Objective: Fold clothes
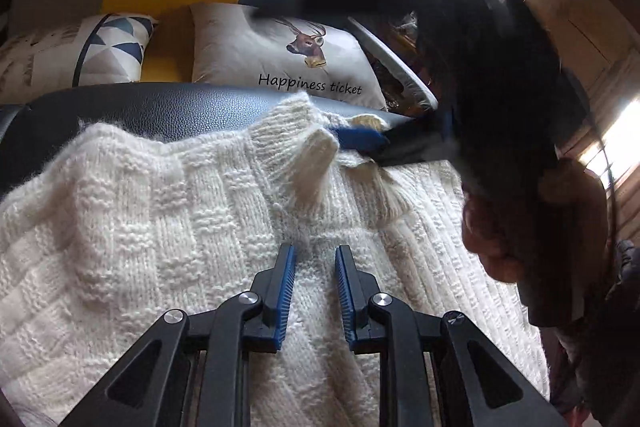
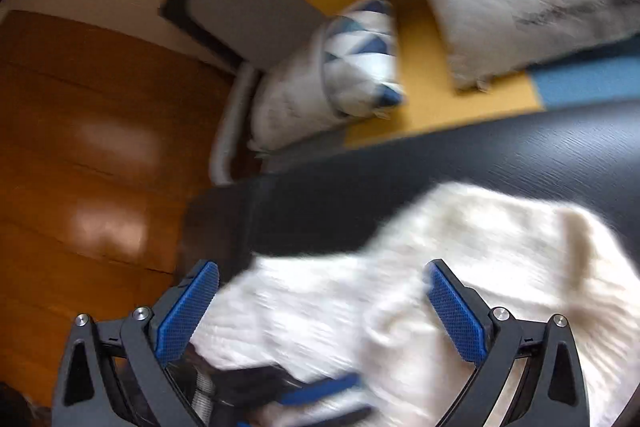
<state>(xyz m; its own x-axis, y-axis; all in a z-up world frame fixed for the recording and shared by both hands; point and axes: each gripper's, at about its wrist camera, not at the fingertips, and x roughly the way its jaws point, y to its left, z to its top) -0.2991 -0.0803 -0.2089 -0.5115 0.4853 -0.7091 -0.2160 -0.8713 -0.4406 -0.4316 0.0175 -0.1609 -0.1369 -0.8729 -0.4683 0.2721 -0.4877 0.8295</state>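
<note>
A white sweater [image 1: 200, 227] lies spread on a black bench [image 1: 160, 111], collar toward the pillows [image 1: 280, 59]. The left gripper [image 1: 315, 259], fingers narrowly parted and holding nothing, rests low over the knit. The right gripper [image 2: 322, 291] hangs wide open above one edge; it should pinch both layers cleanly before folding.

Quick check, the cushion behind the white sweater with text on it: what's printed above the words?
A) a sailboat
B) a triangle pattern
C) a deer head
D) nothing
C: in the left wrist view the cushion behind the white knit sweater shows a brown antlered deer head above the words "Happiness ticket"; the triangle pattern is on the other cushion to its left.
</note>
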